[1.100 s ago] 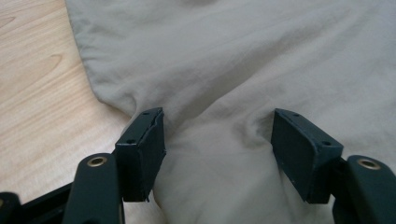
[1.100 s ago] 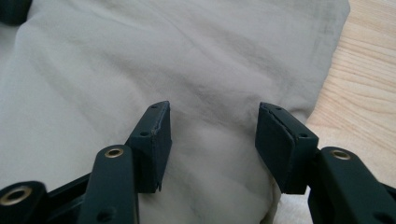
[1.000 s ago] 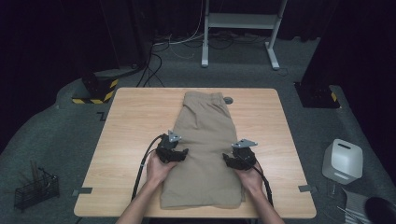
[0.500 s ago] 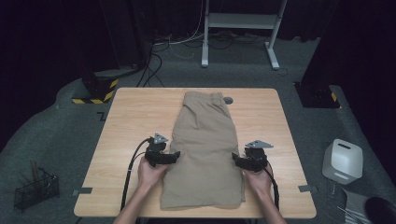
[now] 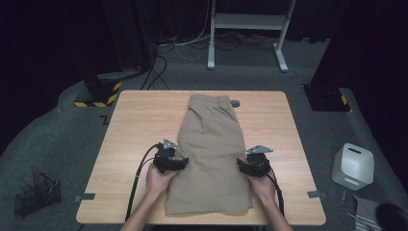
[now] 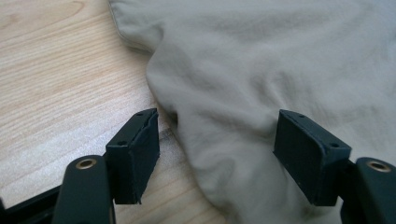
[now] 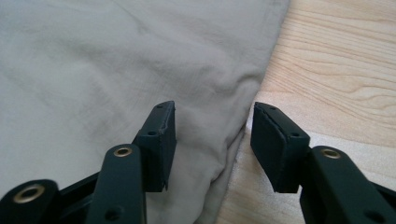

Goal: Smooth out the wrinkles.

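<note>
Khaki shorts (image 5: 211, 154) are laid flat on a wooden table (image 5: 134, 125), with the waistband at the far end and the hems toward the near edge, so that the long axis runs straight away from the person. Two hand-held grippers are placed at the garment's opposite side edges, roughly level with each other and about two thirds of the way down its length. The left gripper (image 5: 169, 162) is set at the left edge of the cloth and the right gripper (image 5: 254, 165) at the right edge, each pointed inward across the fabric. In the left gripper view, the jaws of the left gripper (image 6: 215, 149) are seen standing wide apart, one pad over bare wood and the other over cloth, with the folded side edge of the shorts (image 6: 261, 70) between them and not pressed. In the right gripper view, the right gripper (image 7: 212, 140) has jaws that have just been closing; the edge of the shorts (image 7: 116, 65) lies between them, but a gap is seen at the outer pad and no pinch is made yet. Each edge is judged nearest to its own hand, so a grasp would call for closing both grippers inward across the short axis.
</note>
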`<action>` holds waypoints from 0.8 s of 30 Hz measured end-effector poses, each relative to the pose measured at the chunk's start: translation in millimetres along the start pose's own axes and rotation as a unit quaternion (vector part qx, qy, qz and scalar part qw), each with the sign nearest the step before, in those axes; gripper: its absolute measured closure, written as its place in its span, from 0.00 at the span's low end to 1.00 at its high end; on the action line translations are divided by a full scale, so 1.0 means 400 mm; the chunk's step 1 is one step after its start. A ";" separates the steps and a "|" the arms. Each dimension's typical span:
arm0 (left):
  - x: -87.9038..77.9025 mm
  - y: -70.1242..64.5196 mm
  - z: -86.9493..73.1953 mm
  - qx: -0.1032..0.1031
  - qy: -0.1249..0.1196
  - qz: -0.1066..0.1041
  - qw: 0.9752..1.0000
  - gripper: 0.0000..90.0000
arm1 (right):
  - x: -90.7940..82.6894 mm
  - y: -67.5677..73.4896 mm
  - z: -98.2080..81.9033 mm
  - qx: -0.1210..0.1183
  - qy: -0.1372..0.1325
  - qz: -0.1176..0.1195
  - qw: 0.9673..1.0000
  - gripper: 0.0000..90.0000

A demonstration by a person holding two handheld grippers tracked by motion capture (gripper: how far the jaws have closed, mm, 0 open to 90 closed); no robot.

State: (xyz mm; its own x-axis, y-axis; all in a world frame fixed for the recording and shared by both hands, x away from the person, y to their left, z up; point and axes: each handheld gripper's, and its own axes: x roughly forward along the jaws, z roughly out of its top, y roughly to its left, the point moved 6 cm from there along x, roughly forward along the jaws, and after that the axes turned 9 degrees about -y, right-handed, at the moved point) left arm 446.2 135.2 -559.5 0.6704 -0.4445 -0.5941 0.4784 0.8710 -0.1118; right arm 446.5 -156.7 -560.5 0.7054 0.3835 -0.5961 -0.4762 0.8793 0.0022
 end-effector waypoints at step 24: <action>-0.006 -0.002 0.005 0.015 -0.016 -0.045 0.999 0.93 | -0.007 0.007 0.003 -0.011 -0.012 0.051 0.999 0.97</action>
State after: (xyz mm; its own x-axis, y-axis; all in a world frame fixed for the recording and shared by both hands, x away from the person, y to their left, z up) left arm 445.4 134.9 -556.4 0.6418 -0.5278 -0.5564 0.5536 0.8209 -0.1401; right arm 443.9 -155.0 -558.0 0.6645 0.4786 -0.5739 -0.5585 0.8283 0.0440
